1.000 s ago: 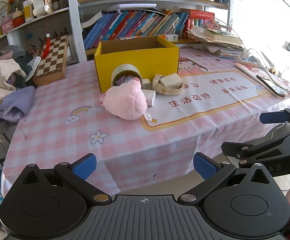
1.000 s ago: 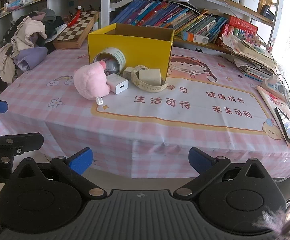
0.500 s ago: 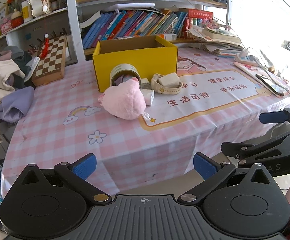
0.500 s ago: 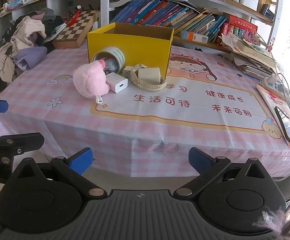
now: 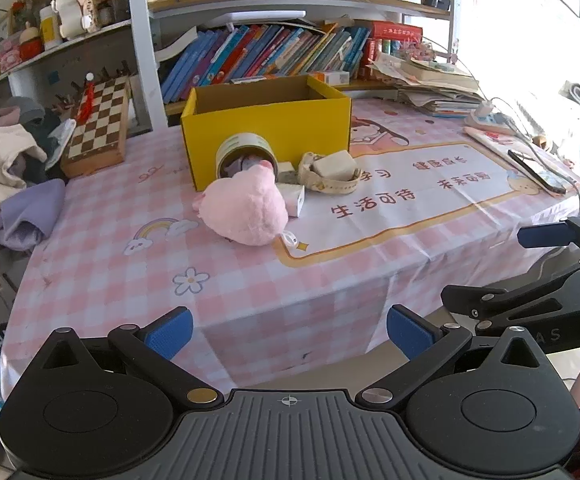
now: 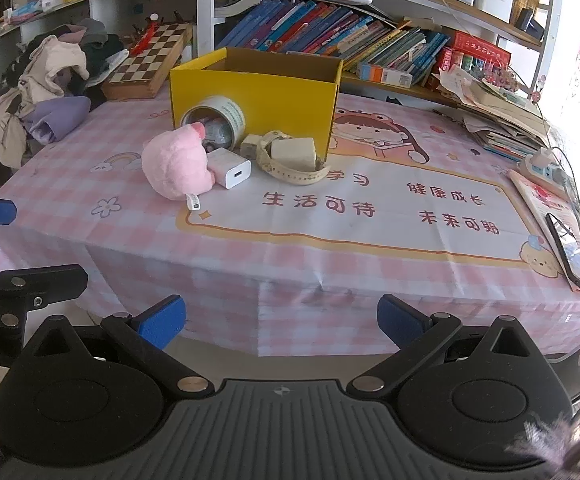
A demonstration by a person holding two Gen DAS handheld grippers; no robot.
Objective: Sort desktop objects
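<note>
An open yellow box [image 5: 266, 128] [image 6: 256, 92] stands on the pink checked table. In front of it lie a round tin on its side [image 5: 246, 154] [image 6: 216, 118], a pink plush toy [image 5: 244, 210] [image 6: 174, 166], a white charger [image 6: 232, 168] [image 5: 293, 198], and a beige watch strap around a beige block [image 5: 331, 172] [image 6: 293, 158]. My left gripper [image 5: 288, 330] is open and empty, off the table's near edge. My right gripper [image 6: 280, 322] is open and empty, also off the near edge; it shows at the right of the left wrist view [image 5: 545, 236].
A chessboard [image 5: 98, 120] and a heap of clothes [image 5: 6, 184] sit at the table's left. Books line the shelf [image 6: 329, 40] behind. Stacked papers [image 6: 501, 120], a power strip [image 6: 541, 166] and a phone [image 6: 569, 250] lie at the right.
Both views have shifted slightly closer to the table. The objects have not moved and both grippers stay open.
</note>
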